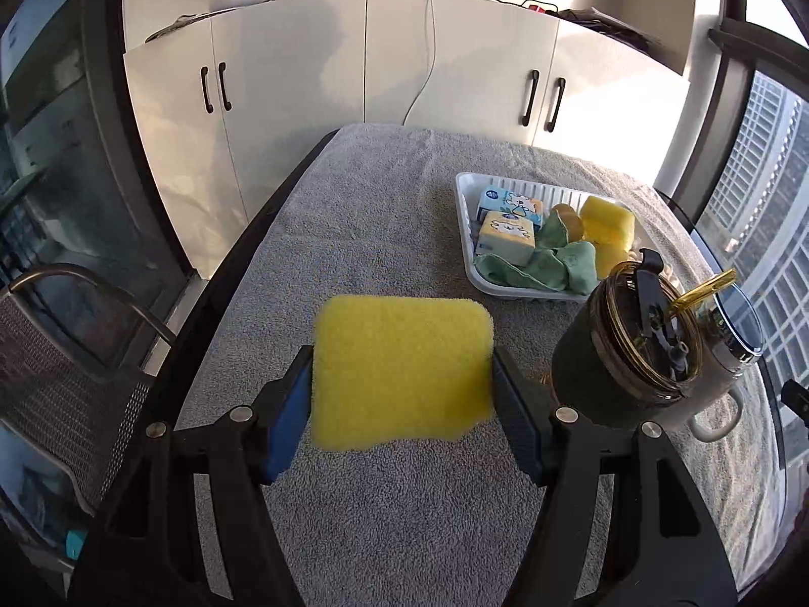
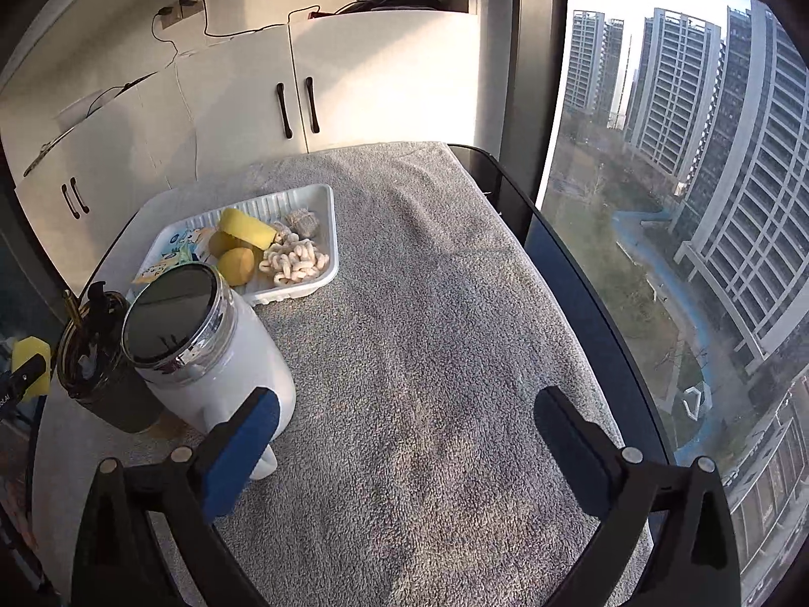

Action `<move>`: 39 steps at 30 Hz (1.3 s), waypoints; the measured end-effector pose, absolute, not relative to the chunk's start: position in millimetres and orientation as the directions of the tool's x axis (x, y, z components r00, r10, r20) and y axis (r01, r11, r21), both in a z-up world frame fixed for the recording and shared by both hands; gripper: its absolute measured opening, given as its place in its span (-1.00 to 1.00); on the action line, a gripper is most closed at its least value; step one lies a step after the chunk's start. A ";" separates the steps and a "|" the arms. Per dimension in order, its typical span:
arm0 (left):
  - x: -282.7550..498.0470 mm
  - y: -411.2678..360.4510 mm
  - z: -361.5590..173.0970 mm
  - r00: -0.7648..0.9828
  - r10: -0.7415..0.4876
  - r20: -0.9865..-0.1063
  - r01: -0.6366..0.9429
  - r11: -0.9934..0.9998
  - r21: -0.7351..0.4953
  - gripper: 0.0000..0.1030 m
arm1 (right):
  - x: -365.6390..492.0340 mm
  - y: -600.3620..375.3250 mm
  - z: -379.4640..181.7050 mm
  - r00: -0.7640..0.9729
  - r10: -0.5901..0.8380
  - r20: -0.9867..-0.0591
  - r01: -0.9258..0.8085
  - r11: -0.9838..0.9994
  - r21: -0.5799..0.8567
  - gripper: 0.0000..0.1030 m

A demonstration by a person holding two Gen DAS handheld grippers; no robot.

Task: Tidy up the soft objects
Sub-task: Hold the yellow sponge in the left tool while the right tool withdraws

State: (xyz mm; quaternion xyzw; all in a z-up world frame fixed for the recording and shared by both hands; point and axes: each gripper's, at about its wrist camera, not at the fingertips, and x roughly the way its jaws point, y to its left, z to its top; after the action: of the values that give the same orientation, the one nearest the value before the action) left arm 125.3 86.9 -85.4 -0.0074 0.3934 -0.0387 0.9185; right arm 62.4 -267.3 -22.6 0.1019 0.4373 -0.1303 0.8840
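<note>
Currently, entries run from the jaws outward.

Left gripper point(image 1: 402, 379): clamped on the yellow sponge point(image 1: 402, 372); both blue pads press into its short ends, and the foam bulges slightly around them.
Sponge axis: the long side runs across, from one pad to the other; the broad face is turned toward the camera, held clear of the grey towel point(image 1: 354, 202).
Right gripper point(image 2: 404, 435): jaws stand wide apart with nothing between them, only towel below.
Tray bearing: the white tray point(image 1: 467, 232) lies ahead and to the right of the left gripper, well apart, at the far part of the table.
Tray contents: two tissue packs point(image 1: 508, 237), a green cloth point(image 1: 556, 263), another yellow sponge point(image 1: 607, 222); the right wrist view adds a pale rope bundle point(image 2: 296, 260).
Obstacles: a dark tumbler point(image 1: 617, 349) and a white jar point(image 2: 202, 349) stand just to the right of the left gripper, between it and the tray's near corner.
Nearer hand: the left gripper holds the piece, so judged the one to deliver.
Judgement: the move forward-right likely needs to pass over or left of the tumbler.
Free space: the tray's near-left part looks crowded; the far ribbed strip is barer.
</note>
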 end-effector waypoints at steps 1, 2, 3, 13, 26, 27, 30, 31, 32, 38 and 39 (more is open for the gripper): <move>115.8 82.1 -81.8 0.688 -0.088 -0.720 0.078 0.996 -0.048 0.26 | 54.5 -261.1 -20.9 0.584 -0.128 -0.802 0.311 0.948 0.074 1.00; 106.8 77.6 -78.3 0.688 -0.095 -0.719 0.087 0.995 -0.048 0.26 | 48.3 -253.5 -18.1 0.588 -0.116 -0.800 0.295 0.952 0.079 1.00; 98.9 71.7 -74.4 0.687 -0.099 -0.720 0.100 0.994 -0.042 0.26 | 43.5 -245.4 -15.2 0.591 -0.104 -0.800 0.280 0.957 0.082 1.00; 50.0 23.3 -40.7 0.693 -0.155 -0.704 0.205 0.979 -0.013 0.26 | 11.3 -191.1 17.1 0.621 0.018 -0.783 0.145 0.980 0.137 1.00; 22.0 -3.5 -10.2 0.741 -0.140 -0.656 0.205 0.978 0.023 0.27 | -11.0 -180.1 44.6 0.664 -0.019 -0.748 0.134 0.986 0.094 1.00; 21.7 -3.8 -9.6 0.739 -0.139 -0.659 0.202 0.979 0.020 0.27 | -12.1 -179.9 45.5 0.665 -0.022 -0.747 0.134 0.987 0.091 1.00; 19.4 -8.4 -8.4 0.738 -0.149 -0.659 0.218 0.976 0.024 0.26 | -15.0 -181.1 48.1 0.670 -0.012 -0.742 0.129 0.987 0.100 1.00; 18.1 -9.8 -7.7 0.741 -0.141 -0.657 0.215 0.976 0.034 0.26 | -15.8 -181.4 49.0 0.671 -0.008 -0.742 0.127 0.986 0.104 1.00; 16.6 -11.9 -6.9 0.744 -0.136 -0.655 0.213 0.976 0.039 0.26 | -16.6 -181.6 49.7 0.673 -0.008 -0.740 0.127 0.986 0.105 1.00; 12.3 -14.4 -2.5 0.743 -0.135 -0.655 0.206 0.978 0.033 0.26 | -23.0 -184.4 54.5 0.681 -0.007 -0.732 0.125 0.986 0.107 1.00; 11.5 -14.7 -2.0 0.745 -0.133 -0.654 0.205 0.978 0.035 0.27 | -24.1 -184.4 55.3 0.683 -0.010 -0.730 0.125 0.987 0.104 1.00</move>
State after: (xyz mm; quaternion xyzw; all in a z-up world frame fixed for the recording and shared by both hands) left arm 11.5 -14.7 -2.0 0.0521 0.3457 -0.0906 0.9325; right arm -24.1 -184.4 55.3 0.0728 0.3961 -0.0368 0.9146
